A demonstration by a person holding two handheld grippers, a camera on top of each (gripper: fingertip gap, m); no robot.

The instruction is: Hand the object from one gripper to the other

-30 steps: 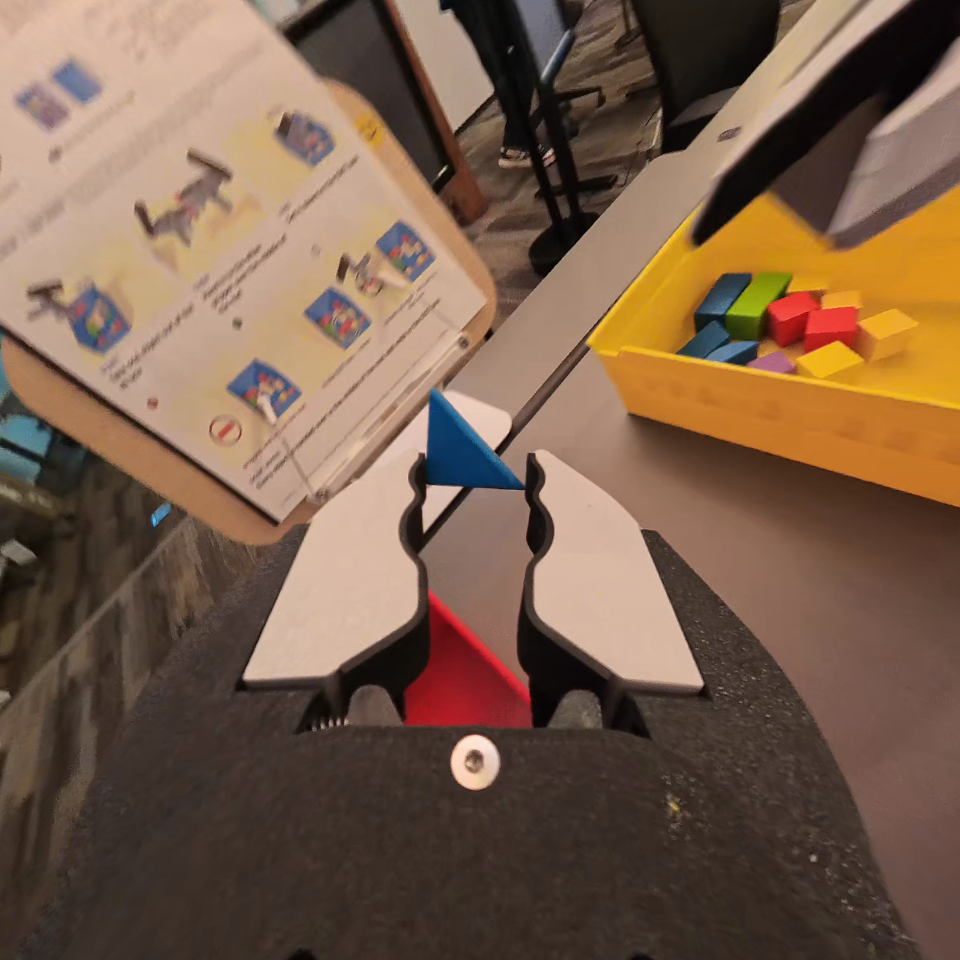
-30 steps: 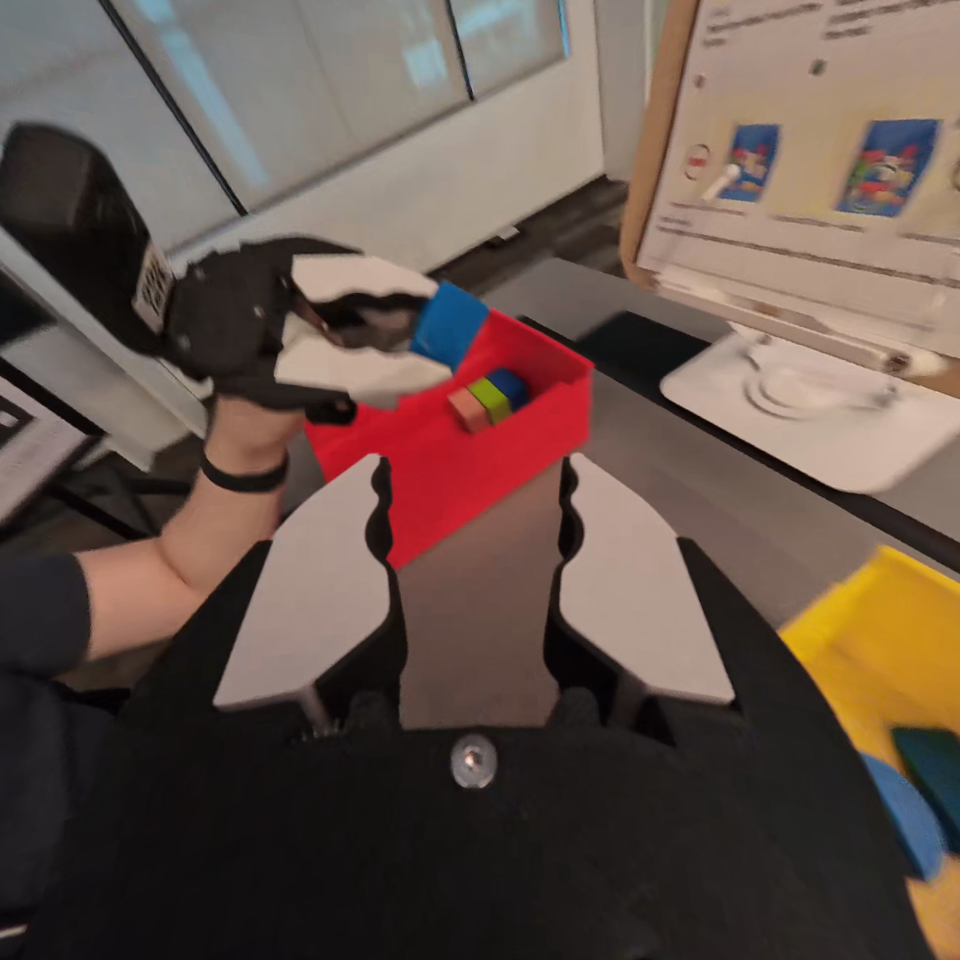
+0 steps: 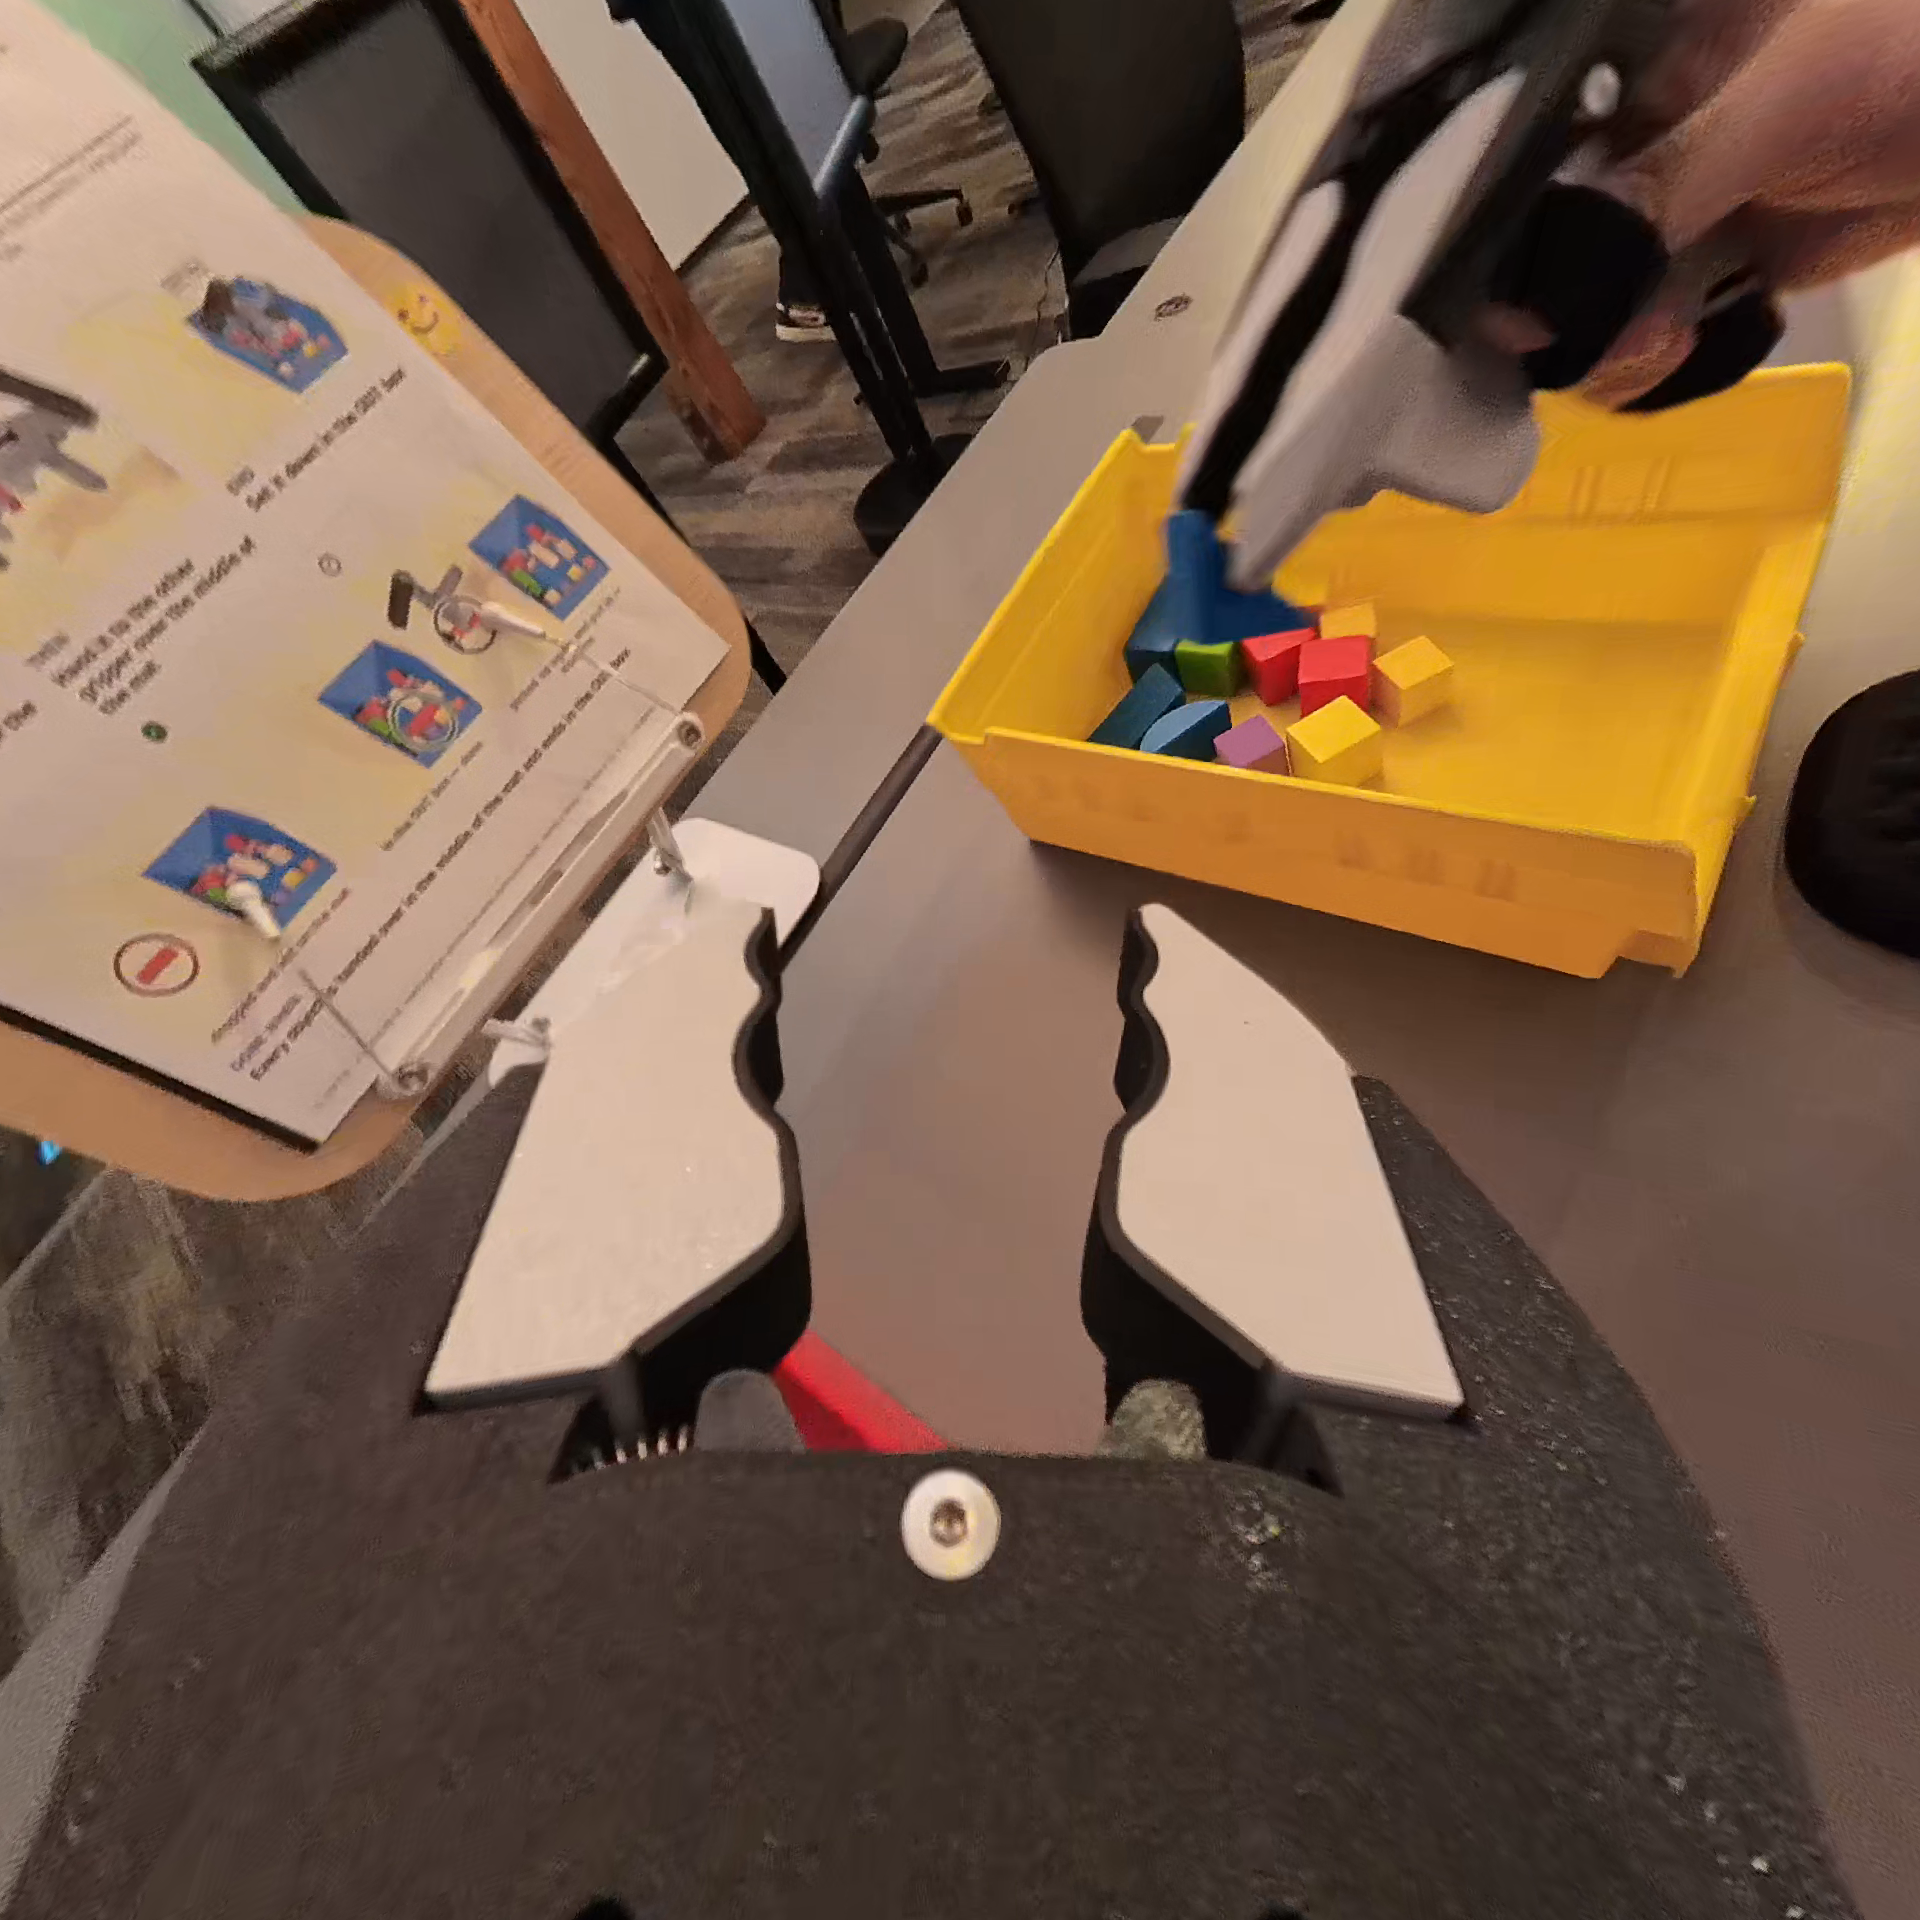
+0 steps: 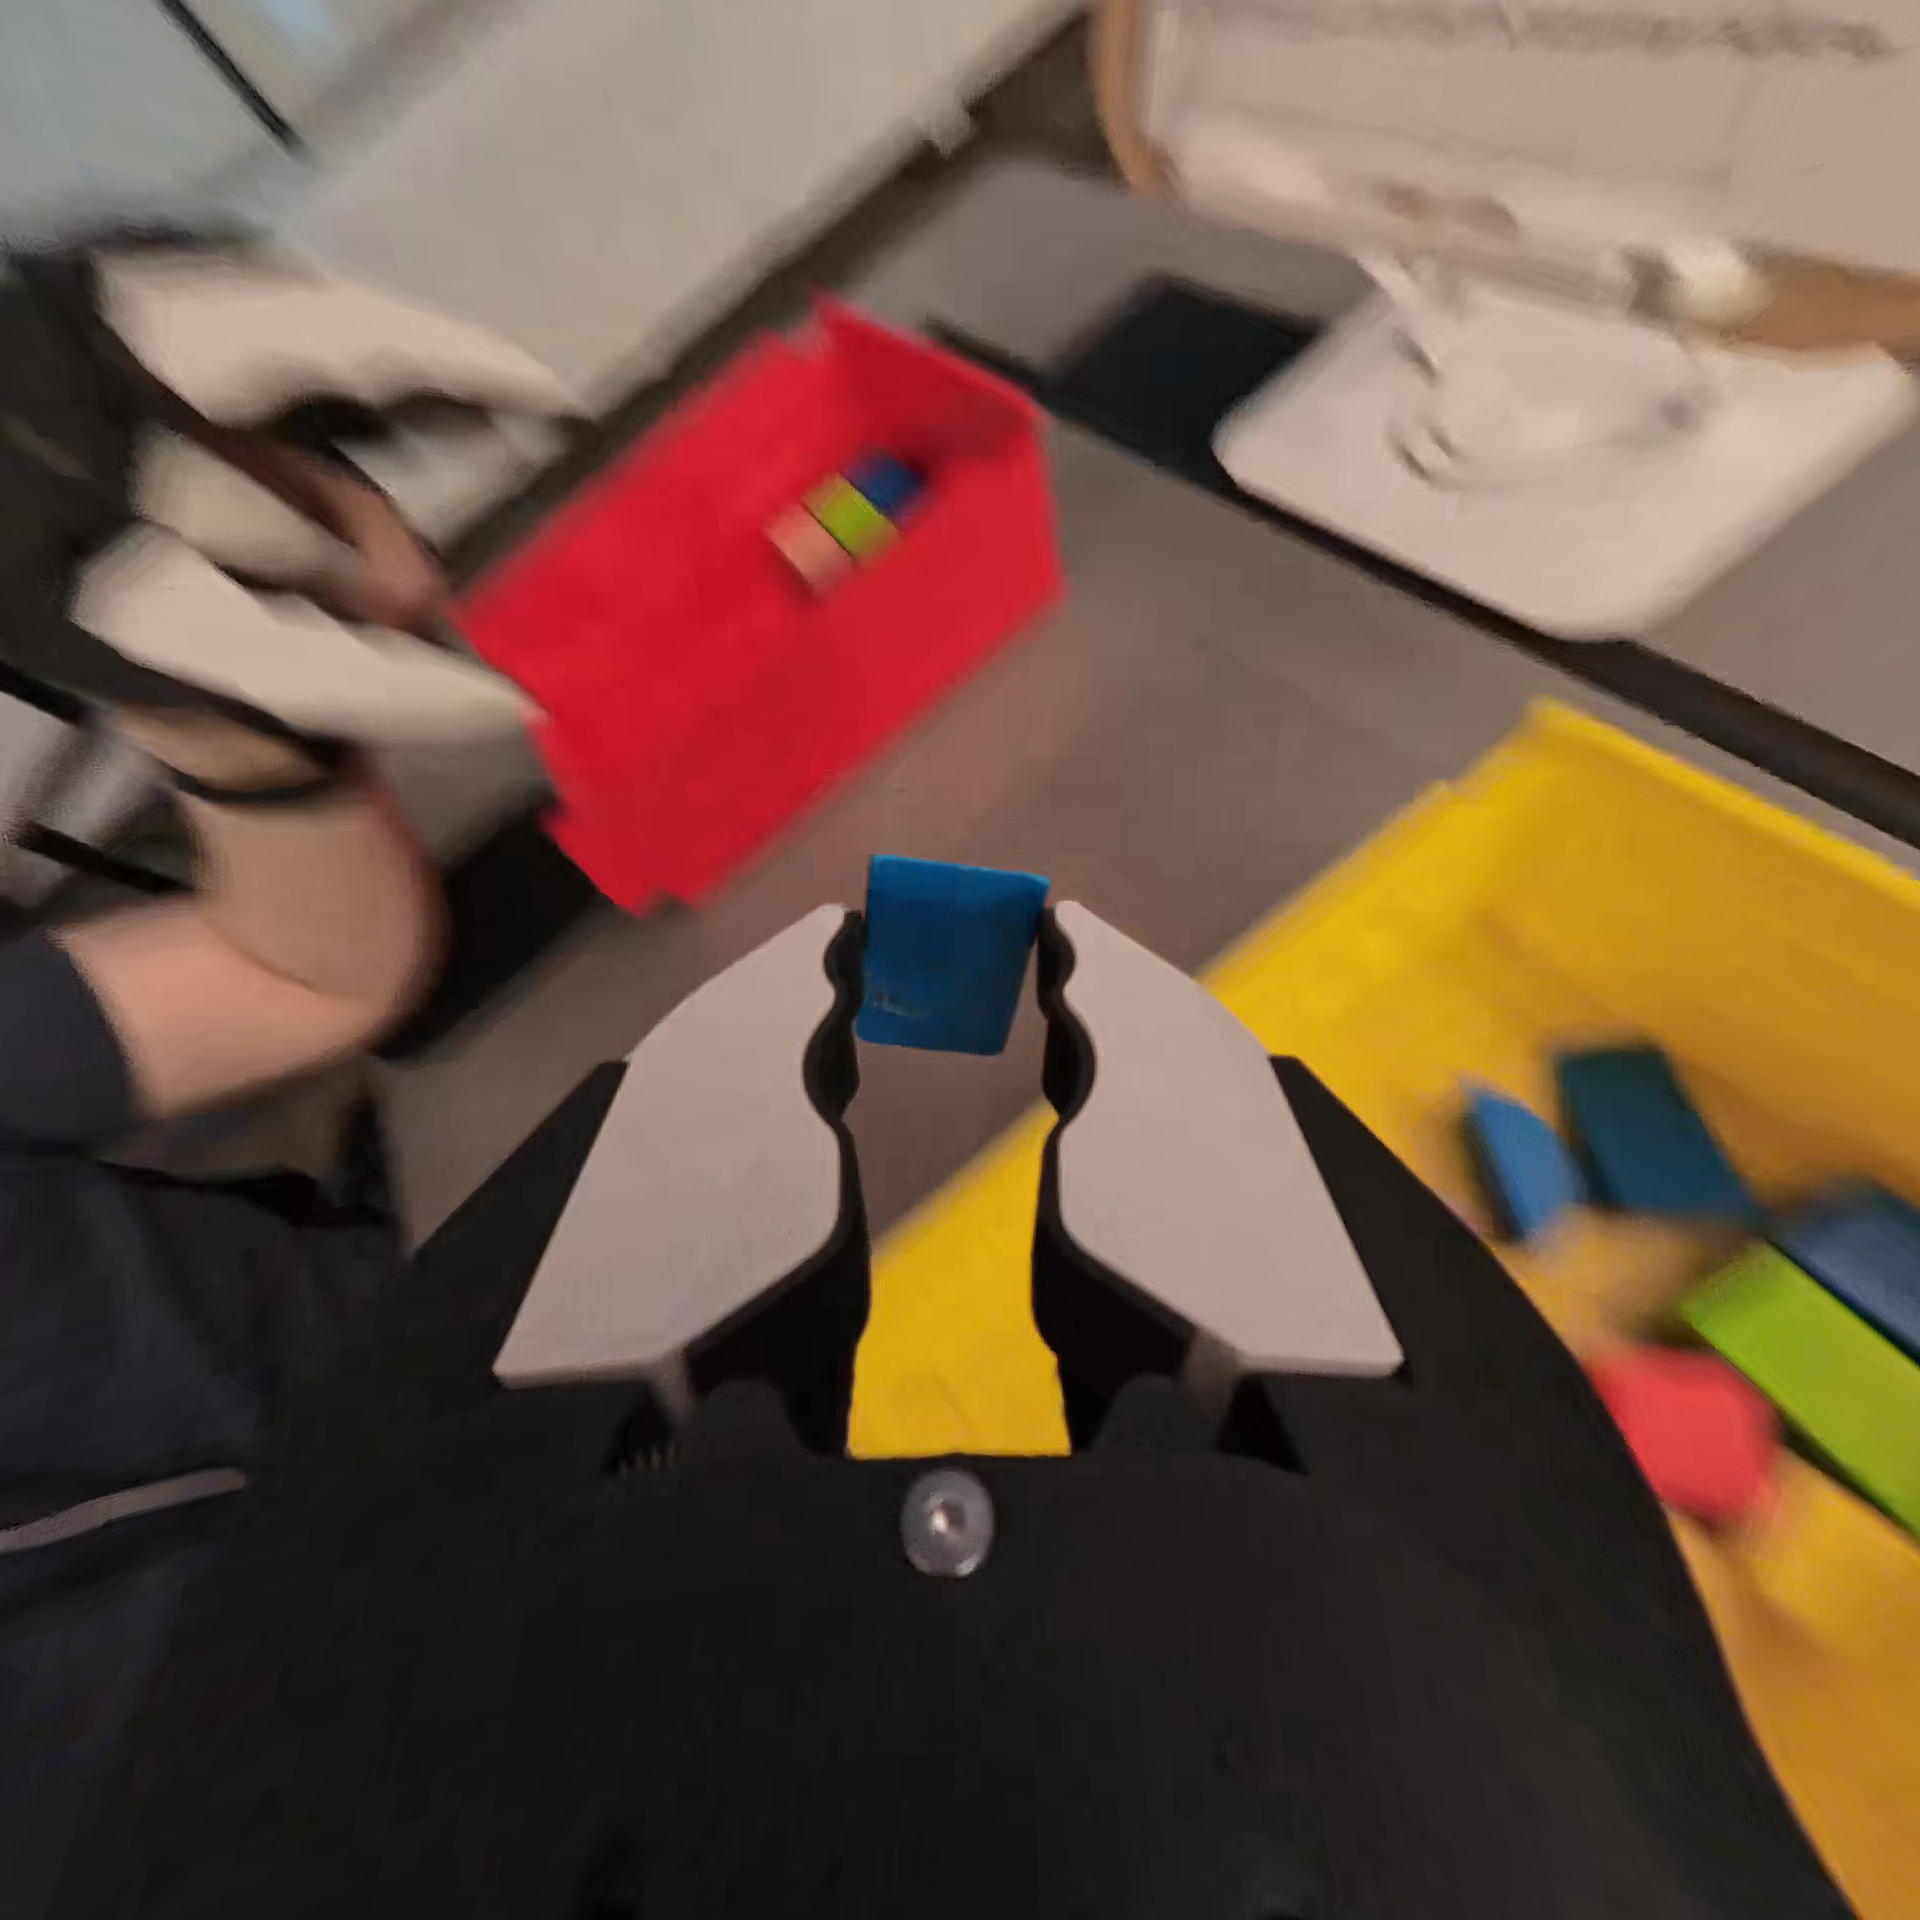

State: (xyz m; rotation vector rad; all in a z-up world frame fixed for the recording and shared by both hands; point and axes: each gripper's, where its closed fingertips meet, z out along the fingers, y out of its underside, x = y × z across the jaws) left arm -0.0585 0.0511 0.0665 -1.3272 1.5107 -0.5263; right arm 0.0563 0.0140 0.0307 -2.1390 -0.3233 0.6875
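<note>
— Which step?

— Handover itself, judged as good as done. Right claw [image 4: 951, 935] clamped on the blue wedge block [image 4: 940, 961], pinched at the very tips. Left claw [image 3: 945, 935] spread wide, holding nothing, hovering over the grey worktop [image 3: 935, 1143].

— And the block's whereabouts?

— In the air, above the left end of the yellow bin [image 3: 1351, 862], touching neither wall nor contents as far as can be told. Blurred in the right wrist view, so hard to be finer.

— Next move?

— Probably a set-down: lowering into a bin, then easing the grip apart. Calls for keeping the thin pinch steady and clearing the bin wall. Cannot tell which bin is meant.

— Counts?

— Two claws. Two bins: the yellow one and a red bin [image 4: 727, 727] across the worktop. One instruction board [image 3: 312, 623] on a white stand. Loose in the yellow bin, about ten blocks: three blue, one green, two red, one purple, three yellow or orange, perhaps more hidden behind the held wedge. In the red bin, three in a row: one orange, one green, one blue.
</note>
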